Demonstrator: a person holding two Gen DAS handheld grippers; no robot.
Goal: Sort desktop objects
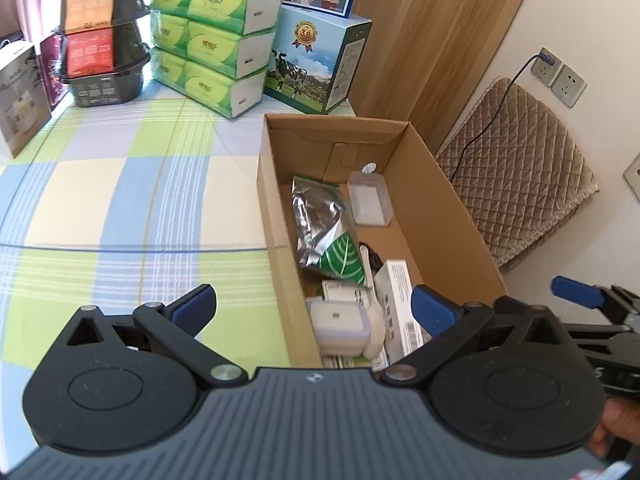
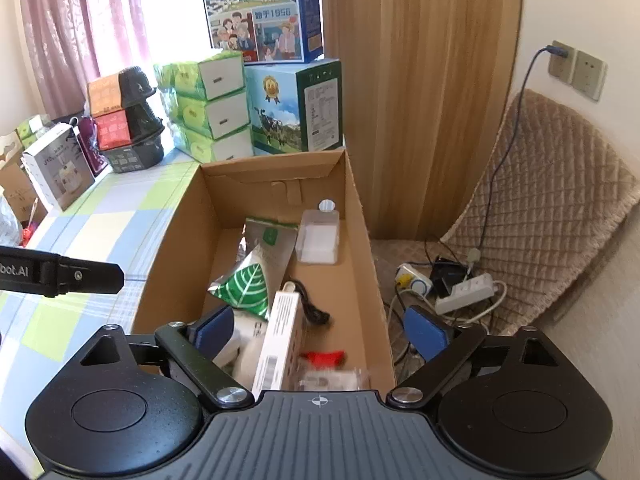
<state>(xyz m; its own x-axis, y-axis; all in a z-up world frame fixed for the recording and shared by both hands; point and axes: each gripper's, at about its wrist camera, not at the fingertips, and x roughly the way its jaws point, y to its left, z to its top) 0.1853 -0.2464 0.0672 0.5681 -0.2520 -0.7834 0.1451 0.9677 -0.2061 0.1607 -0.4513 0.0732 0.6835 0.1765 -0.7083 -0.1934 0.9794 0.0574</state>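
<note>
Left claw (image 1: 314, 312): spread wide, empty, hanging over the near end of the cardboard box (image 1: 448, 200).
Right claw (image 2: 320, 332): also wide open, nothing held, above the same end.
Sorted things: foil pouch (image 1: 320, 220), clear plastic case (image 1: 370, 200), white carton (image 2: 280, 344), all inside the box.
Risk: the two claws crowd one end; one could likely knock the other, or catch the box wall and shove it toward the table edge.

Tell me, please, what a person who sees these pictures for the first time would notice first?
The open cardboard box at the table's right edge draws the eye first, with a silver foil pouch with a green leaf print, a clear plastic case and a white carton inside. Behind it stand stacked green tissue packs and a milk carton box with a cow picture. Both the left gripper and right gripper hover open above the box.
</note>
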